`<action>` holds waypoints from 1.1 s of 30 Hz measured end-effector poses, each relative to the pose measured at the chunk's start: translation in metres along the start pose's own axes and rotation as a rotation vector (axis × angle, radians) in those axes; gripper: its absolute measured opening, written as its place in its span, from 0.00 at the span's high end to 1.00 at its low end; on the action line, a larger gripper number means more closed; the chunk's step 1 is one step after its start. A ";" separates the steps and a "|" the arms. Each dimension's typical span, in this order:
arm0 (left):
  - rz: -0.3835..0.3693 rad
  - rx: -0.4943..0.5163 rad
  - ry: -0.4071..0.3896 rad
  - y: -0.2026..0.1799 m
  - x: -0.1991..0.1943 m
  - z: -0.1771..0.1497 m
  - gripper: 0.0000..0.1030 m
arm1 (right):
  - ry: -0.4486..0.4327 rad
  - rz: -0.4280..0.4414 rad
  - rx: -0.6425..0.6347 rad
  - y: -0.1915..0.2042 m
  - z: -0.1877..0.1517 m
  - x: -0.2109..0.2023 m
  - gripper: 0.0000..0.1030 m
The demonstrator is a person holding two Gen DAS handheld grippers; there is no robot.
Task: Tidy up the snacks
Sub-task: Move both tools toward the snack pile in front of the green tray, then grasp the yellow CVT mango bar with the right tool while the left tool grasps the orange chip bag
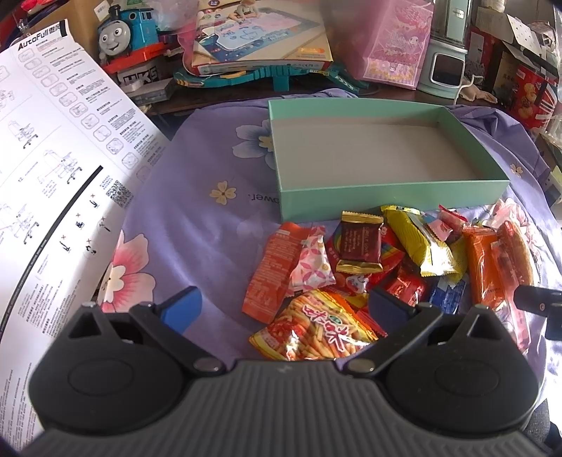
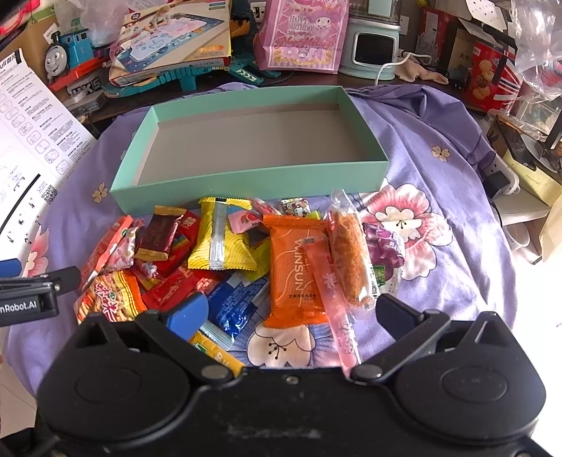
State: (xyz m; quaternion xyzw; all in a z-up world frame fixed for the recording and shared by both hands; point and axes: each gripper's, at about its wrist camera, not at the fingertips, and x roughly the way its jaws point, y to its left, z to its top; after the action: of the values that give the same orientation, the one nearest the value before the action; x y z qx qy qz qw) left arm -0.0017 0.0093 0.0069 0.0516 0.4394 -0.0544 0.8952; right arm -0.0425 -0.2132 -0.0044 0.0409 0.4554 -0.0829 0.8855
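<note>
A pile of wrapped snacks (image 1: 386, 256) (image 2: 246, 260) lies on a purple flowered cloth (image 1: 196, 225) in front of an empty mint-green box (image 1: 390, 197) (image 2: 246, 186). My left gripper (image 1: 284, 309) is open and empty, above the near left of the pile, over a red-orange noodle-snack bag (image 1: 316, 334). My right gripper (image 2: 291, 313) is open and empty, above the near right of the pile, over an orange WINSUN packet (image 2: 295, 270) and a pink stick packet (image 2: 333, 298). The left gripper's tip shows at the left edge of the right wrist view (image 2: 52, 284).
A white instruction sheet (image 1: 52, 168) (image 2: 24, 140) lies to the left. Behind the box stand a blue toy train (image 1: 123, 31), a toy box (image 1: 260, 31), a pink gift bag (image 1: 397, 42) and a mint appliance (image 1: 446, 66). Cluttered boxes (image 2: 491, 77) line the right.
</note>
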 end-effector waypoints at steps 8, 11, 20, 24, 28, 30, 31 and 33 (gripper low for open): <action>-0.003 0.003 0.009 -0.002 0.002 -0.001 0.00 | 0.005 0.000 0.001 0.000 0.000 0.001 0.00; -0.005 0.005 0.012 -0.002 0.004 -0.001 0.00 | 0.010 0.000 -0.002 0.000 0.000 0.002 0.00; -0.009 0.008 0.020 -0.003 0.007 -0.003 0.00 | 0.018 0.021 0.003 0.000 0.001 0.003 0.00; -0.017 0.011 0.035 -0.002 0.010 -0.004 0.00 | 0.029 0.026 0.002 0.001 0.001 0.004 0.00; -0.036 0.011 0.057 0.003 0.018 -0.006 0.00 | 0.041 0.050 -0.001 0.002 0.000 0.009 0.00; -0.041 0.015 0.071 0.006 0.022 -0.009 0.00 | 0.058 0.074 -0.001 0.002 -0.001 0.013 0.00; -0.040 0.019 0.081 0.008 0.025 -0.010 0.00 | 0.071 0.083 -0.002 0.002 -0.002 0.016 0.00; -0.041 0.022 0.096 0.011 0.029 -0.013 0.00 | 0.098 0.099 -0.005 0.004 -0.005 0.020 0.00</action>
State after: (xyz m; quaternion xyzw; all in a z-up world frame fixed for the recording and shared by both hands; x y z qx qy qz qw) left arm 0.0073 0.0205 -0.0240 0.0548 0.4821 -0.0751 0.8711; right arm -0.0343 -0.2112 -0.0238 0.0653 0.4960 -0.0360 0.8651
